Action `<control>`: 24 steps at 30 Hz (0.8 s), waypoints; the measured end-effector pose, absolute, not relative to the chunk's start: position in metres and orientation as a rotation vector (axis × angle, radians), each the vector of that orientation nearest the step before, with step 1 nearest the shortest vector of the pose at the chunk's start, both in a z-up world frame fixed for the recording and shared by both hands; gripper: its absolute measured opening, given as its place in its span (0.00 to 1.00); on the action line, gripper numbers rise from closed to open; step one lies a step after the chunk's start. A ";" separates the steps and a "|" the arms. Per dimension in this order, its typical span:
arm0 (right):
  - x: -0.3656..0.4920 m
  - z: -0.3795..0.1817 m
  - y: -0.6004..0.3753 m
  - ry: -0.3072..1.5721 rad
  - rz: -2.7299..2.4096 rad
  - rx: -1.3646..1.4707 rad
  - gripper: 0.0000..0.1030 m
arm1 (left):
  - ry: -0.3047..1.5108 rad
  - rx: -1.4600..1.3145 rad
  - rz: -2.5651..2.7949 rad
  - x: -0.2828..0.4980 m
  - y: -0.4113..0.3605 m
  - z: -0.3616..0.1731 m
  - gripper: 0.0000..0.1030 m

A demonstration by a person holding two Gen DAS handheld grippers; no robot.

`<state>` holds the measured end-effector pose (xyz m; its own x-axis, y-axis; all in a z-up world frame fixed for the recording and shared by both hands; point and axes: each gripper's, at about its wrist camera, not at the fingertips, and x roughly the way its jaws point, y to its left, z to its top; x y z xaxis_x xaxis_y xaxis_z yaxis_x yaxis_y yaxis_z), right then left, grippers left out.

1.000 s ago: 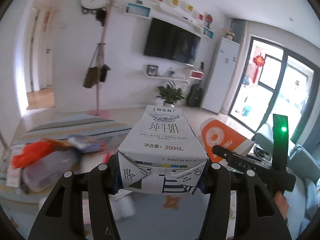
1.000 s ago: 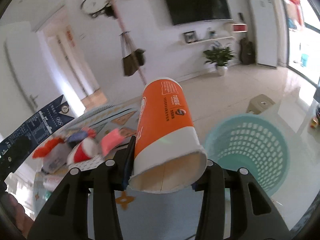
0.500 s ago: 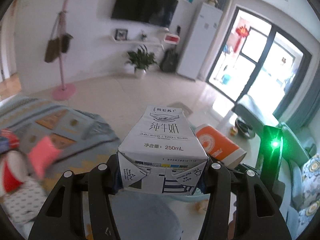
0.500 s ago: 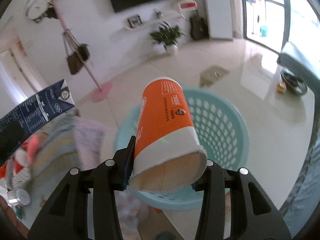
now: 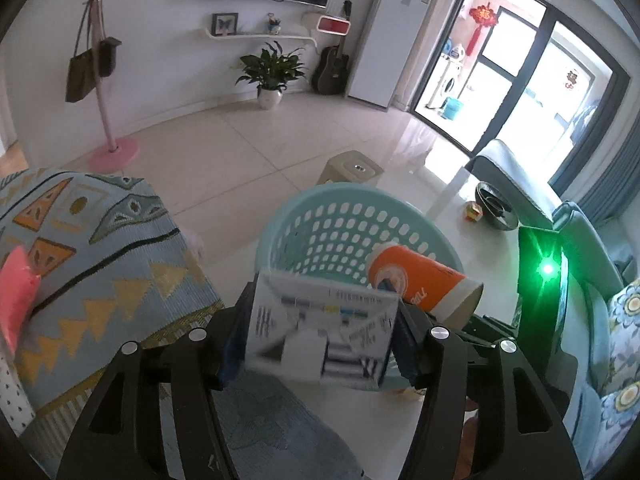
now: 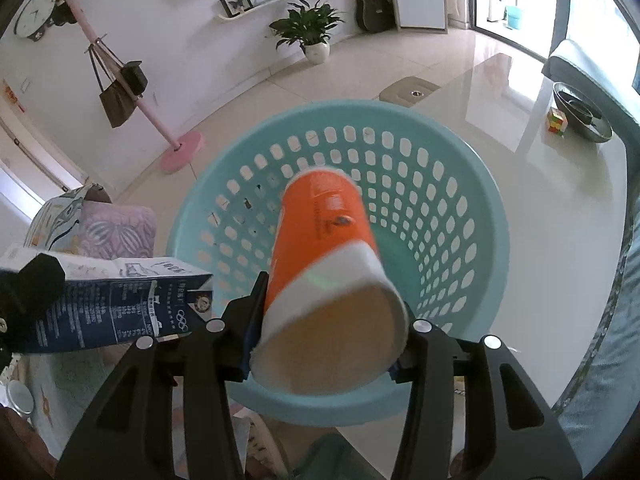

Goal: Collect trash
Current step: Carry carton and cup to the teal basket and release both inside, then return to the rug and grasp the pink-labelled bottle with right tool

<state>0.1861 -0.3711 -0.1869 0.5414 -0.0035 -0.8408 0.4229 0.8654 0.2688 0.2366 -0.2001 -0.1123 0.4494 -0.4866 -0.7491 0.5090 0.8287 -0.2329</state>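
Note:
A white and blue milk carton (image 5: 320,336) sits tilted and motion-blurred between the fingers of my left gripper (image 5: 320,340), over the near rim of a teal perforated basket (image 5: 348,200). My right gripper (image 6: 326,336) has an orange and white paper cup (image 6: 324,256) between its fingers, mouth toward the camera, over the basket (image 6: 460,184). The cup looks tipped and blurred, with its rim slack against the pads. The carton also shows in the right wrist view (image 6: 116,304), and the cup in the left wrist view (image 5: 420,284).
A patterned blue cloth (image 5: 92,248) covers a surface at left, with a pink item (image 5: 16,288) on it. A beige stool (image 5: 350,168) stands behind the basket. A glass table (image 6: 560,168) holds a bowl (image 6: 582,112) and a cube. A pink coat stand (image 5: 106,80) is at the back.
Both grippers moved right and tilted down over the basket. The carton has tipped between the left fingers, which have spread. The cup has tipped between the right fingers.

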 end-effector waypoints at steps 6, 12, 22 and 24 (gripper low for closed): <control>0.178 -0.175 -0.376 0.939 -0.272 0.485 0.44 | 0.879 -0.007 -0.617 0.232 -0.194 -0.100 0.74; 0.166 -0.159 -0.373 0.909 -0.272 0.470 0.44 | 0.846 -0.037 -0.620 0.216 -0.187 -0.090 0.74; 0.148 -0.129 -0.351 0.852 -0.252 0.423 0.44 | 0.791 -0.074 -0.591 0.184 -0.155 -0.074 0.74; 0.145 -0.119 -0.340 0.830 -0.232 0.400 0.44 | 0.769 -0.085 -0.568 0.173 -0.139 -0.068 0.74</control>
<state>0.1450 -0.3401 -0.1185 0.6556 -0.0447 -0.7538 0.3527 0.9008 0.2533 0.1731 -0.1391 -0.0683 0.5773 -0.5150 -0.6336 0.4544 0.8474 -0.2747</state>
